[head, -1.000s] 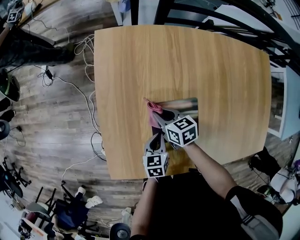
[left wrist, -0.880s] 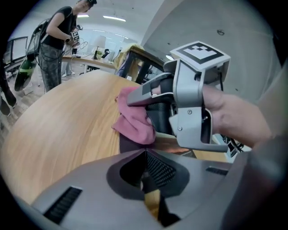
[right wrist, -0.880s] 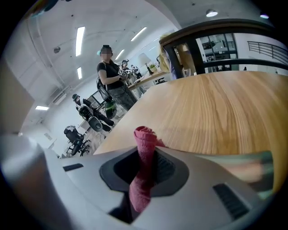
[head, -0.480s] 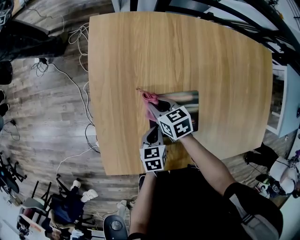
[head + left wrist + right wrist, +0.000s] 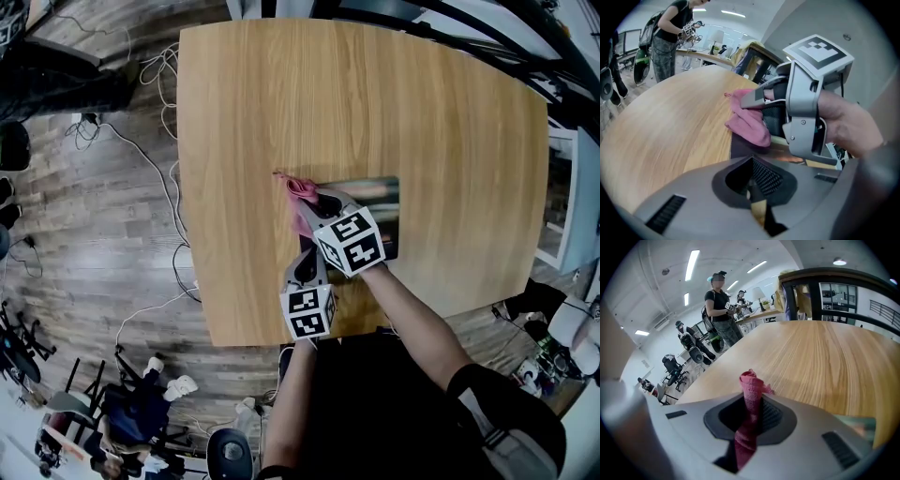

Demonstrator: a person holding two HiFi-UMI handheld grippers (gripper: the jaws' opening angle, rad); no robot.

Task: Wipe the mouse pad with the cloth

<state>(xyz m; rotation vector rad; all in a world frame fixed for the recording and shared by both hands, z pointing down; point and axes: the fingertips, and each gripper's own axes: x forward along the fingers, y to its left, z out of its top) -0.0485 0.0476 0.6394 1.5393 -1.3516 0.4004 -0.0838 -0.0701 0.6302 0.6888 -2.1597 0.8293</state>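
Mouse pad [image 5: 382, 208], a dark rectangle with a glossy surface, lies flat on the near half of a light wooden table [image 5: 356, 94], under both grippers. Nearest the person, the left gripper [image 5: 757, 204] has its jaws drawn together at the pad's near left corner. Whether they pinch the pad's edge cannot be told. Just beyond it, the right gripper [image 5: 749, 420] is clamped on a pink woven cloth [image 5: 301, 190]. The cloth bunches out past the jaws and drapes over the pad's left end, and its far tip reaches onto the bare wood. The pad's long axis runs left to right across the person, and almost all of its surface stretches to the right of the cloth. The next stroke therefore probably calls for the right gripper to drag the cloth rightward along that axis. Beyond the pad the tabletop is bare wood. Past the table's far edge a person [image 5: 719, 310] stands in a bright room.
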